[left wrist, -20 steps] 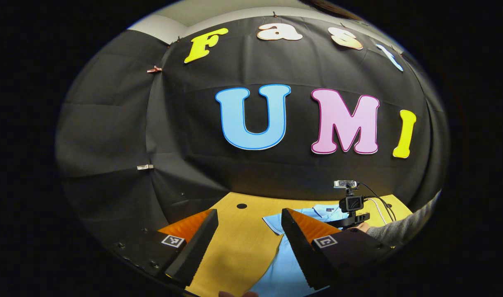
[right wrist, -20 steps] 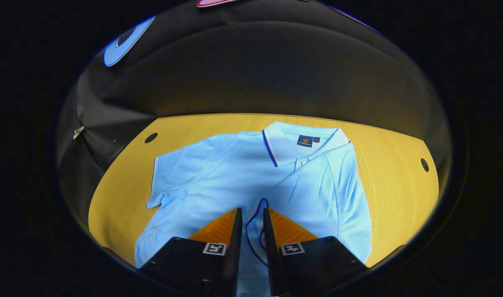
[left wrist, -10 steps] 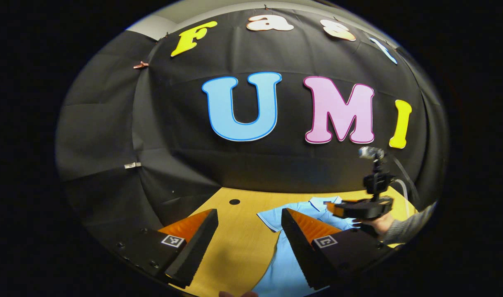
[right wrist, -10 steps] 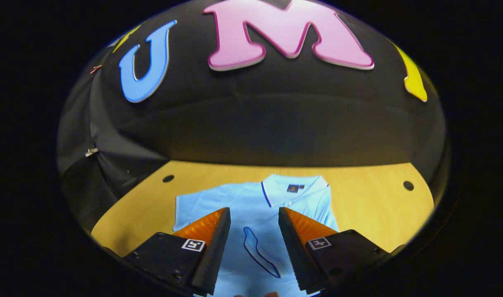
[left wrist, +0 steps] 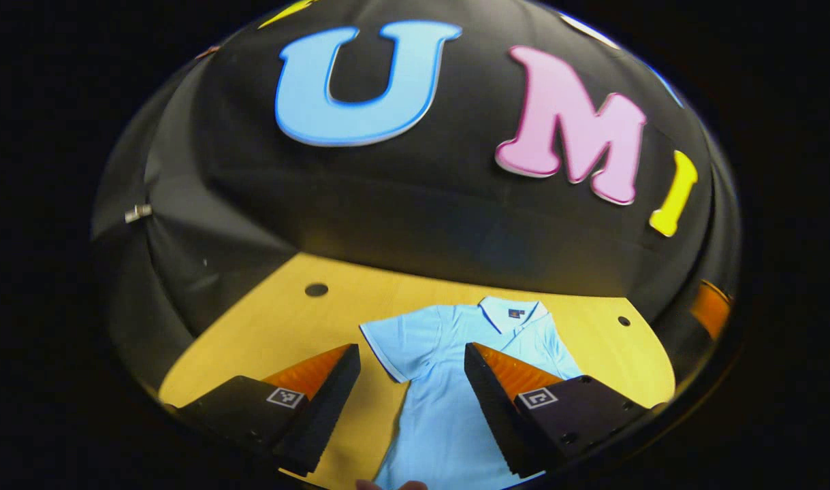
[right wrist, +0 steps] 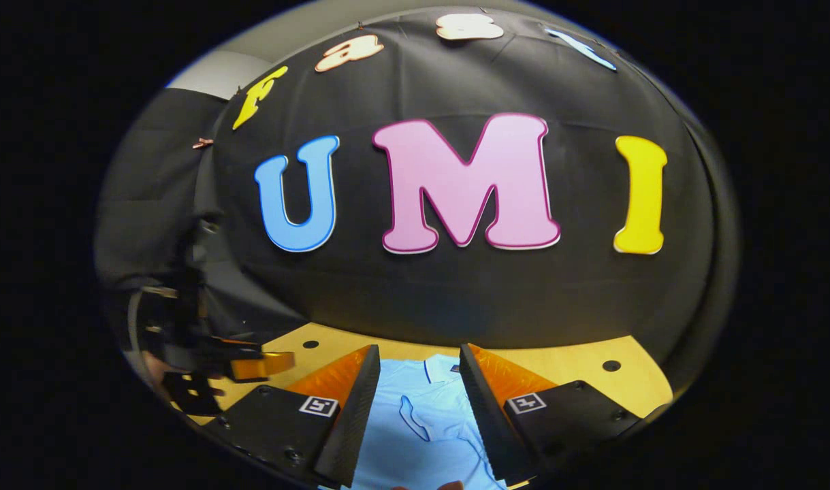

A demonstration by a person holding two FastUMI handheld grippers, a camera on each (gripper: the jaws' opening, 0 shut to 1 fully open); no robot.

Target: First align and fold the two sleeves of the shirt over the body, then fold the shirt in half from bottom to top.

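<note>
Your light blue polo shirt (left wrist: 449, 381) lies flat on the yellow wooden table (left wrist: 278, 333), collar (left wrist: 513, 314) toward the booth wall; the sleeve on your right side already lies folded across the body, its dark-trimmed cuff (right wrist: 411, 418) showing on the chest in the right gripper view; the other sleeve (left wrist: 401, 337) is spread out on the table; so I judge you are halfway through the sleeve step. Your left gripper (left wrist: 411, 381) hangs above the shirt's near part with its jaws wide apart and nothing between them; your right gripper (right wrist: 415, 401) is lifted over the body, jaws likewise apart and empty. The next move looks to be yours on the left: come down on the spread sleeve's trimmed edge, pinch a single layer, and carry it across to meet the folded one; match the cuffs, or the bottom-to-top fold will come out crooked.
</note>
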